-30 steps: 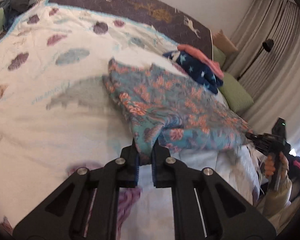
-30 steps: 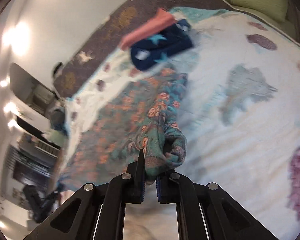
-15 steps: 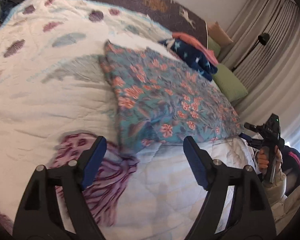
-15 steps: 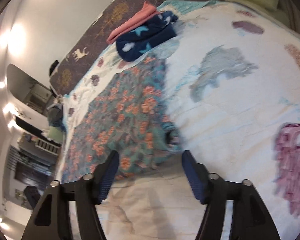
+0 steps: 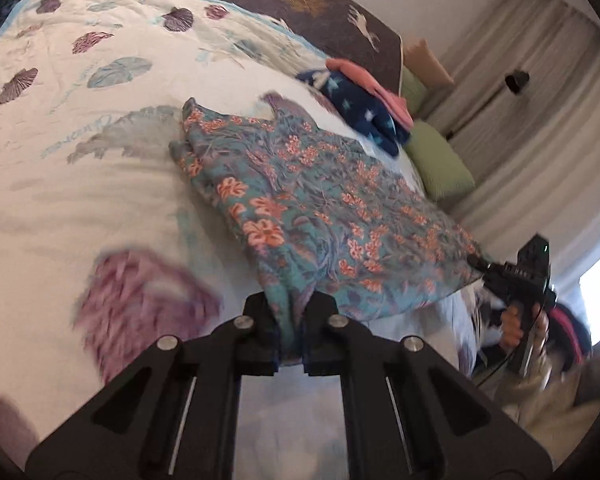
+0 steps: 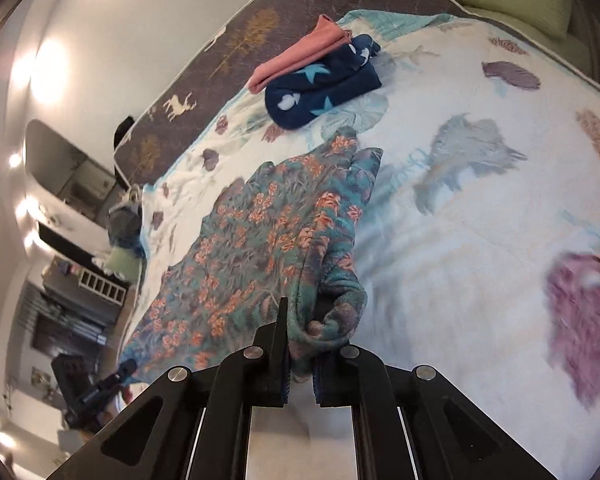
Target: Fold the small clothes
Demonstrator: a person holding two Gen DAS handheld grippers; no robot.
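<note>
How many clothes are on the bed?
3: the floral garment nearest, the navy star piece farther back, the pink piece beside it. More may be hidden.

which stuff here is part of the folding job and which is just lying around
In the job:
- floral garment
- left gripper, shut on one corner
- right gripper, shut on the other corner
- folded navy star garment and pink garment, stacked at the far side

Lying about:
- quilt
- green pillow
- curtains
</note>
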